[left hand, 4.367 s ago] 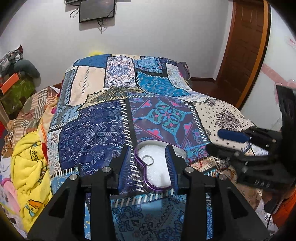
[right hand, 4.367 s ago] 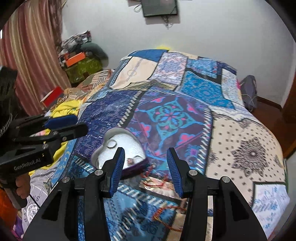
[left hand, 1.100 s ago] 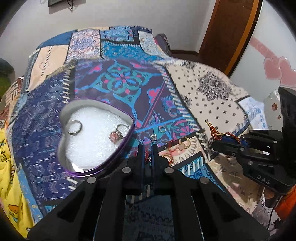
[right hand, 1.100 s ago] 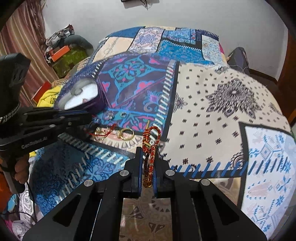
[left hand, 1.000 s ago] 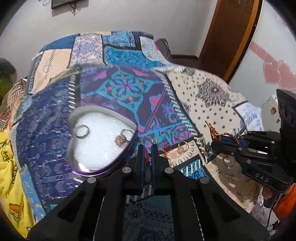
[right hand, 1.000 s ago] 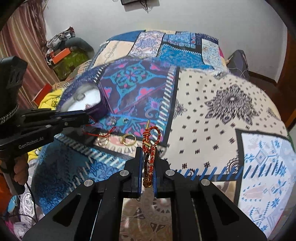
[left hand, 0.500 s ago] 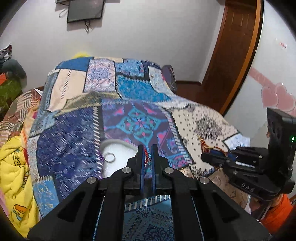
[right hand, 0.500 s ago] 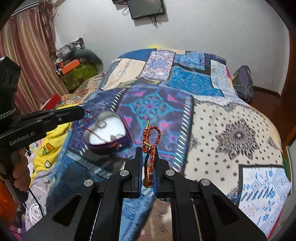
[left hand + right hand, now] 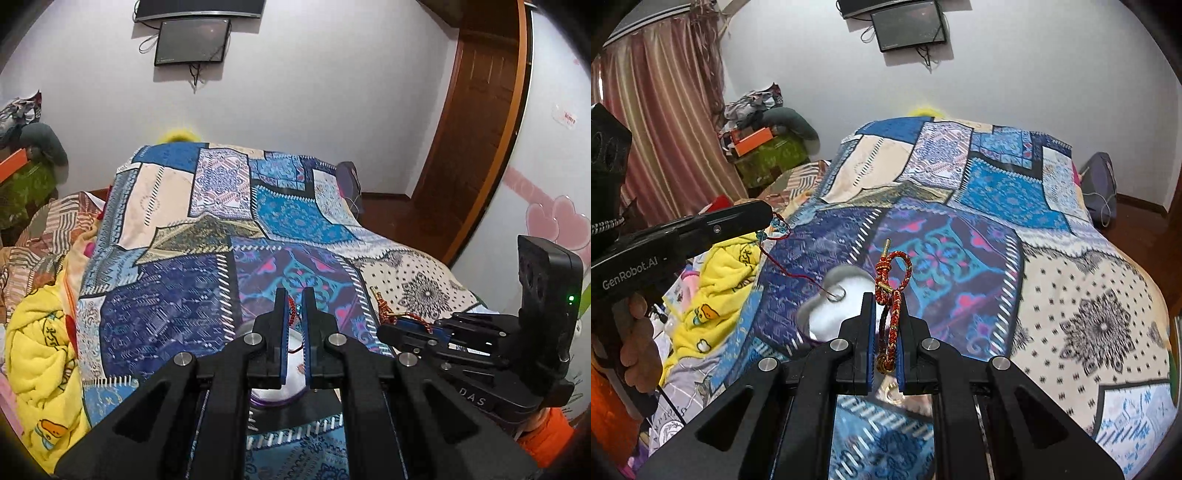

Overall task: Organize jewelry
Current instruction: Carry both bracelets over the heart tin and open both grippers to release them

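Note:
A heart-shaped purple tin with white foam lining lies on the patchwork bedspread; a silver ring rests in it. My left gripper is shut on a thin red cord bracelet with blue beads, raised above the tin; its loose end hangs down to the tin. The tin shows partly behind the left fingers. My right gripper is shut on a braided red and gold bracelet, held upright above the bed, right of the tin. That bracelet also shows in the left wrist view.
A gold ring lies on the bedspread below my right gripper. A yellow blanket is bunched at the bed's left side. A wooden door stands at the right; clutter is piled by the curtain.
Both grippers have risen from the bedspread with their bracelets held. The left moved over the tin; the views tilted up toward the wall.

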### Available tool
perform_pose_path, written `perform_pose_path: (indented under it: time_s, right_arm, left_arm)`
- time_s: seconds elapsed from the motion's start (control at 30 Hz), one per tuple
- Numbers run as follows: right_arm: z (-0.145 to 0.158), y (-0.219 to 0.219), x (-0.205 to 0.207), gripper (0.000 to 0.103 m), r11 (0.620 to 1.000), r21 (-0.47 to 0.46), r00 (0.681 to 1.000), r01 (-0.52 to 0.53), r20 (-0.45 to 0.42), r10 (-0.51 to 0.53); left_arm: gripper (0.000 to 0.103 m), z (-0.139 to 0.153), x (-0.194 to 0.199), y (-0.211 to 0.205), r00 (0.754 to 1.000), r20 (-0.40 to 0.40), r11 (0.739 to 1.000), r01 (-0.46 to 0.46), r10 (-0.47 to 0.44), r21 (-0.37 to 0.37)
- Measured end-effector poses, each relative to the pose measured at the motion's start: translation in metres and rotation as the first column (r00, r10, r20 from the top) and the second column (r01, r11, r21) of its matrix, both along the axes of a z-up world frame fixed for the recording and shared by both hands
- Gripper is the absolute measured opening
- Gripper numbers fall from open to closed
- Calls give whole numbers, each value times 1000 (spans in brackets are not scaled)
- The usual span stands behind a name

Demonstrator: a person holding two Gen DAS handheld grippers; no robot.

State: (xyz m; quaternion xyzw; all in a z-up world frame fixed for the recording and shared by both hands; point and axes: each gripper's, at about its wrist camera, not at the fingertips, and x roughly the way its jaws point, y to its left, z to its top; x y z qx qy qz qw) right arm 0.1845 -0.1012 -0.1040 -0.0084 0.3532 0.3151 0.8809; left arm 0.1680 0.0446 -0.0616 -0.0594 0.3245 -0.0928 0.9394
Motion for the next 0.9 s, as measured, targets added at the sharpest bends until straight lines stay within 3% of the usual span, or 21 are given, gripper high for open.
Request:
perform_pose_path:
  time_s: [0.33,0.9]
  right_arm:
    - [-5,30,20,8,999,-10,999,-48,-10,48]
    - [-48,65,36,8,987,-98,987,-129,-108,118]
  left_arm:
    - [5,-7,16,11,1000,-6,1000,-3,3,-9]
    - [5,-53,36,17,992,-123,998,37,-42,-43]
